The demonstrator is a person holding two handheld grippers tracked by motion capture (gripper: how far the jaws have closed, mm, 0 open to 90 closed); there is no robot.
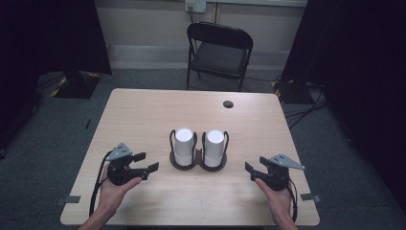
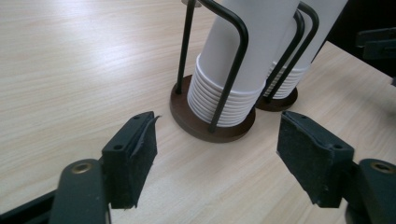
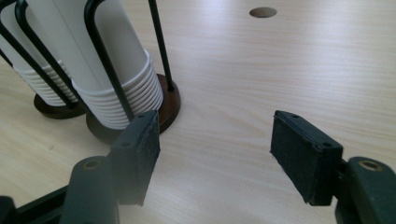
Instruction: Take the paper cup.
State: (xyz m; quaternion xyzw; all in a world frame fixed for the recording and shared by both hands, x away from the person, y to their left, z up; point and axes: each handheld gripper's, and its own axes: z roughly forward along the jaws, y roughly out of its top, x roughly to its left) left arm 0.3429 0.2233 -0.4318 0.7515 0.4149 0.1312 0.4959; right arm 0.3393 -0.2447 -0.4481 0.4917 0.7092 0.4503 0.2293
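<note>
White cup stacks (image 1: 184,143), in wire holders (image 1: 198,163)

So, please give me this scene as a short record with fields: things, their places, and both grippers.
table: light wood table, a round hole near the far edge
holder: dark double holder at mid-table, with wire loops
cups: two stacks of white cups, upside down, left stack and right stack
left gripper: open, holds nothing, left of the holder, apart from it
right gripper: open, holds nothing, right of the holder, apart from it
behind the table: black chair
</note>
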